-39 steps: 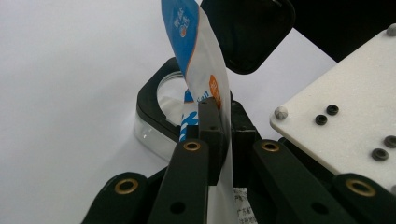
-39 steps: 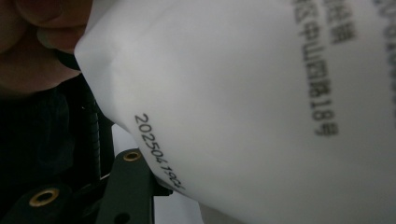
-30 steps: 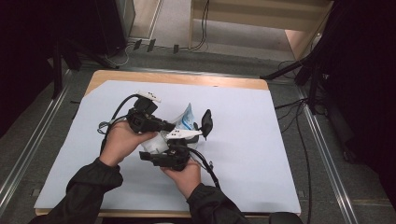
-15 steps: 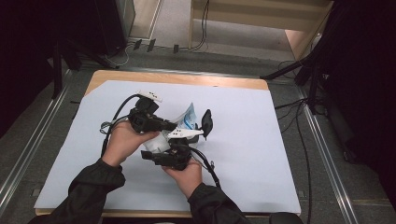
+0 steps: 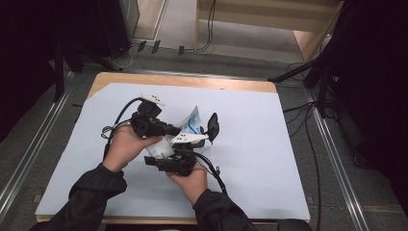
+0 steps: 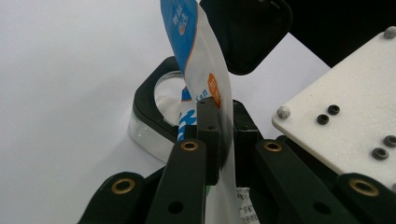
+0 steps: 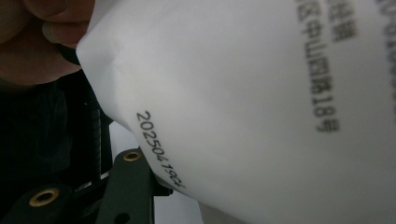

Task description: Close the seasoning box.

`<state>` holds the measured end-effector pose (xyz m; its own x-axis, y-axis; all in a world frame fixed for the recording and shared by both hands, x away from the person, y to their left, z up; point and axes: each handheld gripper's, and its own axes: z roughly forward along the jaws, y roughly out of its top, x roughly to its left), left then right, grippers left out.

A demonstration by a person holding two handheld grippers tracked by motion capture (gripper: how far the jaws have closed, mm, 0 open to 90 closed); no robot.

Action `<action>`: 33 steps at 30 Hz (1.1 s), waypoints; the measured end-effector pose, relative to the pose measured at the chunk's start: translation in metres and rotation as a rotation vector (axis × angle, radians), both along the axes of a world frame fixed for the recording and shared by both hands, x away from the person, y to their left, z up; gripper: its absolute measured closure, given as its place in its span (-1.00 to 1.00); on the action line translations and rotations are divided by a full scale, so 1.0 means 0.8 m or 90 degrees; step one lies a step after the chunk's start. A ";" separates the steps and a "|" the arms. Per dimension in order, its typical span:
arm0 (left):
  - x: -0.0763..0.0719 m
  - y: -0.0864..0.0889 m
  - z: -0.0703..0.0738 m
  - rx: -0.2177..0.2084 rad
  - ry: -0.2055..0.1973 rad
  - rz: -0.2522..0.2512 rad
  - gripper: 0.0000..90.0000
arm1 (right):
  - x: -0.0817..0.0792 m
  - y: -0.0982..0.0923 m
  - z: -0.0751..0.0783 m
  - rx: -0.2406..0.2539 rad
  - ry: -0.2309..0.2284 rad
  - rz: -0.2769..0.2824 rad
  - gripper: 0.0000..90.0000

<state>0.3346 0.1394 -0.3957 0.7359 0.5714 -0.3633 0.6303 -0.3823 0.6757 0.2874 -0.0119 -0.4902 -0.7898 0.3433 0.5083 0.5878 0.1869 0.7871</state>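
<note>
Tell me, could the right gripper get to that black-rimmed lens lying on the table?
Probably not right away: the white packet, clamped by the left gripper, lies against the right gripper, and the lens sits beyond it.

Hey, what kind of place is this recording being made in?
Probably a lab or recording workspace: a wooden table under a pale mat, loose cables on the floor, and metal rails alongside.

At frame centre we hold our left gripper (image 5: 180, 129) clamped shut, our right gripper (image 5: 185, 144) just below it, both forearms entering from the bottom edge.
</note>
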 end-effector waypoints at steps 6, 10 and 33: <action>0.000 -0.001 0.002 -0.004 -0.004 0.006 0.90 | 0.001 -0.002 0.001 0.007 0.007 -0.002 0.24; 0.000 -0.002 0.002 -0.004 -0.005 0.003 0.89 | 0.001 -0.003 0.002 0.014 0.012 -0.005 0.24; 0.001 -0.004 0.001 -0.012 0.000 -0.002 0.84 | 0.005 -0.006 0.001 0.023 0.019 -0.002 0.24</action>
<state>0.3352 0.1360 -0.3946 0.7378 0.5620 -0.3738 0.6290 -0.3715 0.6829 0.2911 -0.0164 -0.4891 -0.7727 0.3272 0.5440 0.6121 0.1573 0.7749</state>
